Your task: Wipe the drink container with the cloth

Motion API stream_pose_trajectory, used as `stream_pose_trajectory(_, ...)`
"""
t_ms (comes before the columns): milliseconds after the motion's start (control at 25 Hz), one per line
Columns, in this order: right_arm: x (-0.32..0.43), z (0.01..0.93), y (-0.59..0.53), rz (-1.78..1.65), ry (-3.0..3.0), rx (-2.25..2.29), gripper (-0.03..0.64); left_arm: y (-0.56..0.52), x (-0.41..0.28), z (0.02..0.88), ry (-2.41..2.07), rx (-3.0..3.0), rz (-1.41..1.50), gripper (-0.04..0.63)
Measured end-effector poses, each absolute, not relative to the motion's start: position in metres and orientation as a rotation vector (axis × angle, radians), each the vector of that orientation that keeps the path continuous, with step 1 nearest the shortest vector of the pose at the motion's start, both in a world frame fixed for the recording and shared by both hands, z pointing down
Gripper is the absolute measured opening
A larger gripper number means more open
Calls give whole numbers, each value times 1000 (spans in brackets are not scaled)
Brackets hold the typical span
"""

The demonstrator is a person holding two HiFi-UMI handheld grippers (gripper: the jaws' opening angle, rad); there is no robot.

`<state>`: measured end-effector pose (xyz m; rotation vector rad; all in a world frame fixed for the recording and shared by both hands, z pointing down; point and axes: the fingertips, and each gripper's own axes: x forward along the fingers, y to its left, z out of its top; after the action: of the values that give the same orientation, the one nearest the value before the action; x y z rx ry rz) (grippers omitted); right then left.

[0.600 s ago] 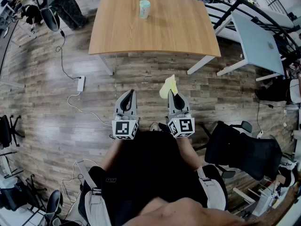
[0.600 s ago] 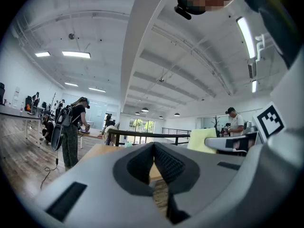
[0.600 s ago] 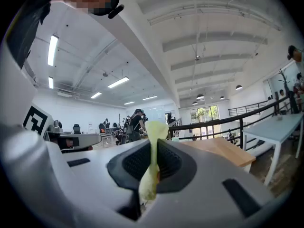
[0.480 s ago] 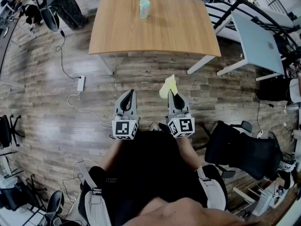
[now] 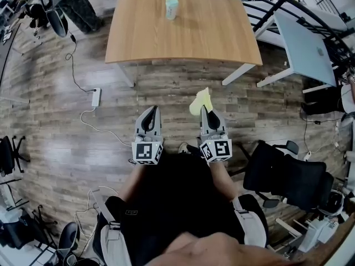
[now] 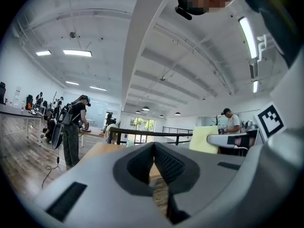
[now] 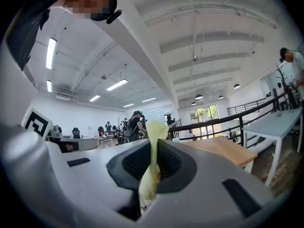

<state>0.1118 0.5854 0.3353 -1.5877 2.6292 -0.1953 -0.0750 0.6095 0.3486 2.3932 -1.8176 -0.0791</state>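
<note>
The drink container, a pale green cup, stands upright near the far edge of the wooden table, well ahead of both grippers. My right gripper is shut on a yellow cloth that sticks up past its tips. In the right gripper view the cloth is pinched between the closed jaws of the right gripper. My left gripper is held beside it over the floor, and the left gripper has its jaws shut on nothing. From the left gripper view the cloth shows at the right.
A white table and a black railing stand to the right of the wooden table. A black office chair is close at my right. A power strip with cable lies on the floor at left. People stand at the far left.
The head view has shifted very slightly; both grippers stay where they were, and the cloth is still held.
</note>
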Motion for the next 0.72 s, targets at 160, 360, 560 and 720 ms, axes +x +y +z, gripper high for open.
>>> stream_pose_trajectory(160,101,336,586,-177,2625,-1617,40,612,-89,347,-1814,2412,-64,21)
stream_pose_trajectory(360,78,335,580,-165,2603,-1650,40,602,-117,350,-1793,2401,-74,21)
stream_pose_trajectory(560,48,338,569,-210,2573,-1645,40,589,-142,349,-1728,2436,-132,21)
stream_pose_trajectory(720,31,336,558,-199,2592,-1647,40,581,-152,353,-1717,2444,-110,21)
